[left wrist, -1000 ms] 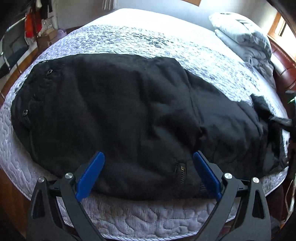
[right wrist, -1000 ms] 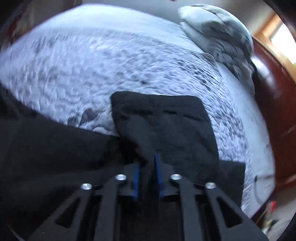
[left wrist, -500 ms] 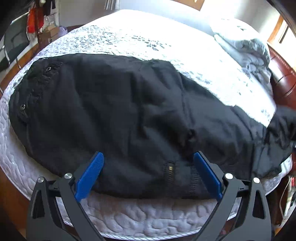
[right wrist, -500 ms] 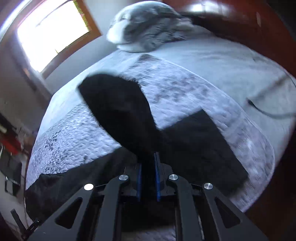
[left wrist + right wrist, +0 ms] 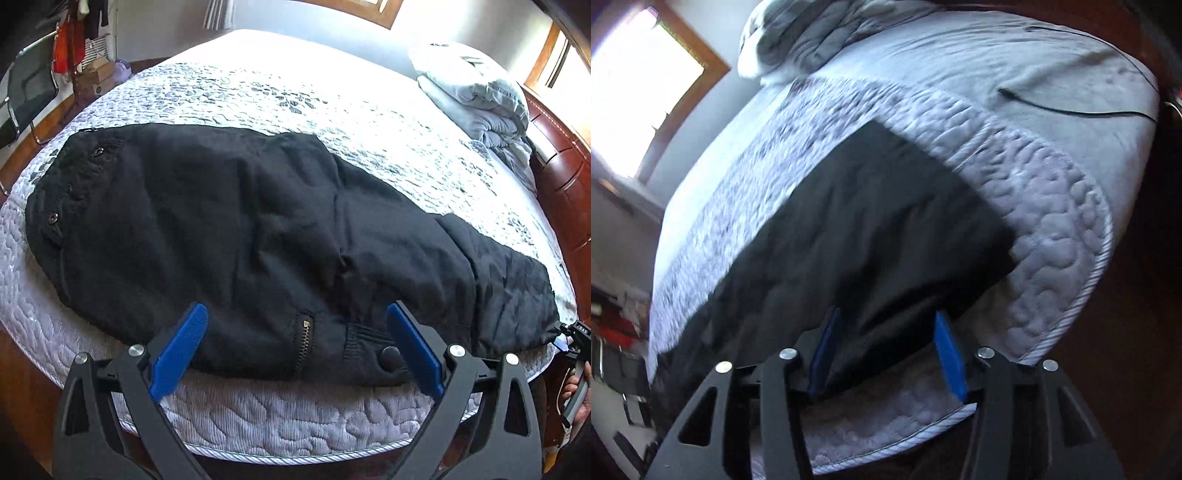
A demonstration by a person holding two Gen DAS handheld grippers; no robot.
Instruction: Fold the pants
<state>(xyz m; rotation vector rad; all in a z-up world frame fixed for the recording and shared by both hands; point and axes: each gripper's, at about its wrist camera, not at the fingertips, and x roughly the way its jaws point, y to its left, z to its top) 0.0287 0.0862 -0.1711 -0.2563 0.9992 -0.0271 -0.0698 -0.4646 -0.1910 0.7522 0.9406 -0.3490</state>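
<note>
Black pants (image 5: 221,229) lie spread across the quilted grey bedspread (image 5: 295,413), waistband with snaps at the left, leg running off to the right. My left gripper (image 5: 295,312) stands open at the pants' near edge, above a zipper (image 5: 304,343), and its pads touch nothing. In the right wrist view the leg end (image 5: 868,221) lies flat on the bedspread (image 5: 1052,221). My right gripper (image 5: 886,317) is opening its jaws. The near edge of the fabric sits between the blue pads, which no longer press on it. The right gripper (image 5: 576,332) also shows at the left view's right edge.
A pile of folded grey bedding (image 5: 476,92) sits at the far right of the bed. A dark wooden bed frame (image 5: 569,177) runs along the right side. A chair (image 5: 26,96) and hanging clothes stand off to the left. A black cable (image 5: 1071,109) lies on the sheet.
My right gripper swung the pant leg over and down onto the bed, rolled, and opened off the fabric. The leg end now lies flat. My left gripper rose slightly, still open.
</note>
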